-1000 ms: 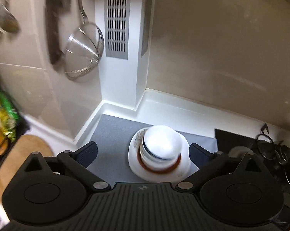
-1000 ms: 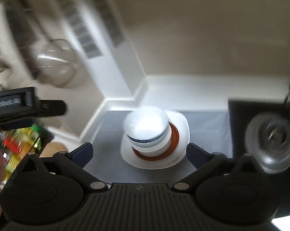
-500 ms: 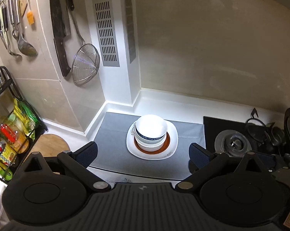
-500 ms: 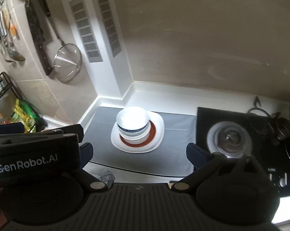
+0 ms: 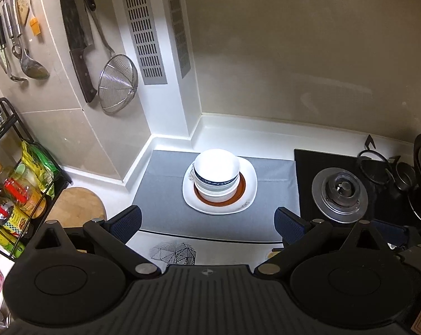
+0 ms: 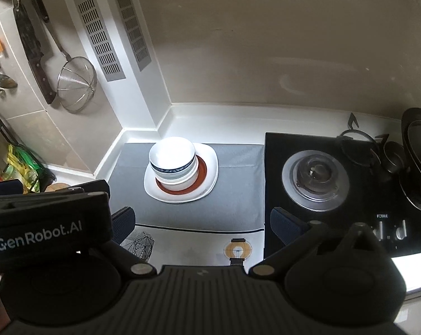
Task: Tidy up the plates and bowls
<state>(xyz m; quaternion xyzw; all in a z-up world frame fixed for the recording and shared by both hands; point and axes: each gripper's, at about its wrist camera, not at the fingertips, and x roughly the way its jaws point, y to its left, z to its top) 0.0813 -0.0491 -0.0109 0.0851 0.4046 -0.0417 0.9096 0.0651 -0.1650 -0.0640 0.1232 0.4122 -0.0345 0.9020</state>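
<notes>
A stack of white bowls (image 5: pixel 216 171), the upper one with a blue band, stands on a red-rimmed plate (image 5: pixel 242 189) that lies on a white square plate (image 5: pixel 249 198) on a grey mat (image 5: pixel 165 195). The stack also shows in the right wrist view (image 6: pixel 173 164). My left gripper (image 5: pixel 209 223) is open and empty, held back above the counter's front. My right gripper (image 6: pixel 202 223) is open and empty, also well short of the stack. The left gripper's body (image 6: pixel 42 223) hides the right gripper's left side.
A gas hob (image 6: pixel 316 178) with black pans (image 6: pixel 417 156) lies to the right. A strainer (image 5: pixel 116 83), knives and ladles hang on the left wall. A rack of bottles (image 5: pixel 9 195) and a wooden board (image 5: pixel 76 206) stand at the left.
Both grippers have pulled back and up from the stack, which now looks smaller and farther. The bowls and plates have not moved.
</notes>
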